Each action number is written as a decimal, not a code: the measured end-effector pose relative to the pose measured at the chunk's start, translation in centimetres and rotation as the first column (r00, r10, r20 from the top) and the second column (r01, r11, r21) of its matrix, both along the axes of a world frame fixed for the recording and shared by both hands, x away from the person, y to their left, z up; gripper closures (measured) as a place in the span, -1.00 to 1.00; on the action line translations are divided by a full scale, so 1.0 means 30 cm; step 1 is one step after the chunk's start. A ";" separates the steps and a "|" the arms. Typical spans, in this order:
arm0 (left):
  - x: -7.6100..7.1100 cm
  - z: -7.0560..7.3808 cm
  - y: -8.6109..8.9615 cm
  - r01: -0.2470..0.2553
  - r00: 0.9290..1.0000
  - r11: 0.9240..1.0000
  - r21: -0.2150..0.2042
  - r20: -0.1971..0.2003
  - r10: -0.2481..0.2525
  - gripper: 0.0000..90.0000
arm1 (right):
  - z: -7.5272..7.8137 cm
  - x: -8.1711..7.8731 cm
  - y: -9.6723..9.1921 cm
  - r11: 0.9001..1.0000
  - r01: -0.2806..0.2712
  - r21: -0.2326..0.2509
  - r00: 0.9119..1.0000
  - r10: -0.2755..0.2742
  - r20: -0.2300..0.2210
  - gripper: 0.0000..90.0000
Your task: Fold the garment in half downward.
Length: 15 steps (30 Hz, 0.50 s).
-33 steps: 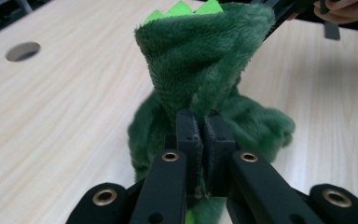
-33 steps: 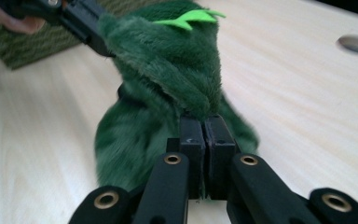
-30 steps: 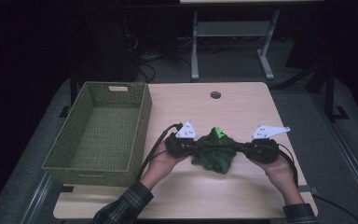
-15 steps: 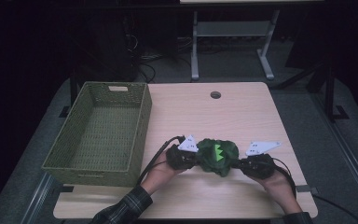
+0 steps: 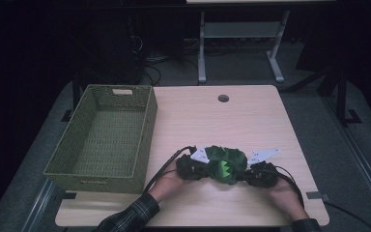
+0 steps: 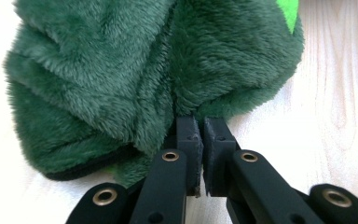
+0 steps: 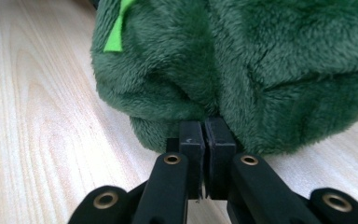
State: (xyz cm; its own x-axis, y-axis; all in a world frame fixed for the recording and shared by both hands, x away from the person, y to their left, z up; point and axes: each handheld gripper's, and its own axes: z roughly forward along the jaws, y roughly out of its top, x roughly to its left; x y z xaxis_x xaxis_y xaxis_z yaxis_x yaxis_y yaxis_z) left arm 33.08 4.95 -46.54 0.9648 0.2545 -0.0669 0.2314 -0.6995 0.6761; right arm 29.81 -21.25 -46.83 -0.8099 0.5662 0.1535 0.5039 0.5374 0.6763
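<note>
Near the table's [image 5: 251, 121] front edge: green plush toy [image 5: 226, 163] pinched on both sides, left gripper [image 6: 202, 135] fingers and right gripper [image 7: 207, 135] fingers closed on its fur.

Plush garment [image 5: 226, 165] on table [image 5: 251, 116], between both hand-held grippers, right of basket [image 5: 107, 136].
</note>
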 end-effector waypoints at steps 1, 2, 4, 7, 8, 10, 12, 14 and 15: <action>0.000 0.000 0.000 0.000 1.000 1.000 0.000 0.000 0.000 0.92 | 0.000 0.000 0.000 1.000 0.003 0.002 1.000 -0.003 -0.005 0.94; 0.000 0.001 0.000 -0.001 1.000 1.000 -0.002 -0.004 0.001 0.91 | -0.001 0.000 -0.002 1.000 0.001 0.004 1.000 -0.001 -0.002 0.93; -0.002 0.008 0.004 0.007 1.000 1.000 0.003 -0.006 -0.007 0.80 | 0.004 -0.003 -0.004 1.000 0.001 0.011 1.000 -0.001 -0.003 0.81; -0.015 0.024 0.009 0.002 1.000 1.000 -0.003 0.001 -0.002 0.58 | 0.022 -0.014 -0.013 0.999 0.006 0.039 1.000 -0.006 0.006 0.62; -0.019 0.031 0.011 0.002 1.000 1.000 -0.005 0.004 -0.002 0.53 | 0.029 -0.019 -0.016 0.999 0.007 0.049 1.000 -0.007 0.006 0.60; -0.028 0.041 0.017 0.002 1.000 1.000 -0.006 -0.005 -0.002 0.47 | 0.042 -0.028 -0.021 0.998 0.006 0.066 1.000 -0.007 0.012 0.52; -0.036 0.045 0.024 0.009 1.000 1.000 -0.007 -0.002 -0.009 0.41 | 0.044 -0.039 -0.026 0.997 -0.001 0.076 1.000 0.001 -0.006 0.48; -0.047 0.047 0.031 0.008 1.000 1.000 -0.013 -0.008 -0.008 0.37 | 0.045 -0.053 -0.029 0.997 -0.005 0.075 1.000 0.006 -0.011 0.47; -0.051 0.049 0.036 0.011 1.000 1.000 -0.016 -0.012 -0.012 0.36 | 0.046 -0.060 -0.030 0.997 -0.008 0.073 1.000 0.009 -0.011 0.47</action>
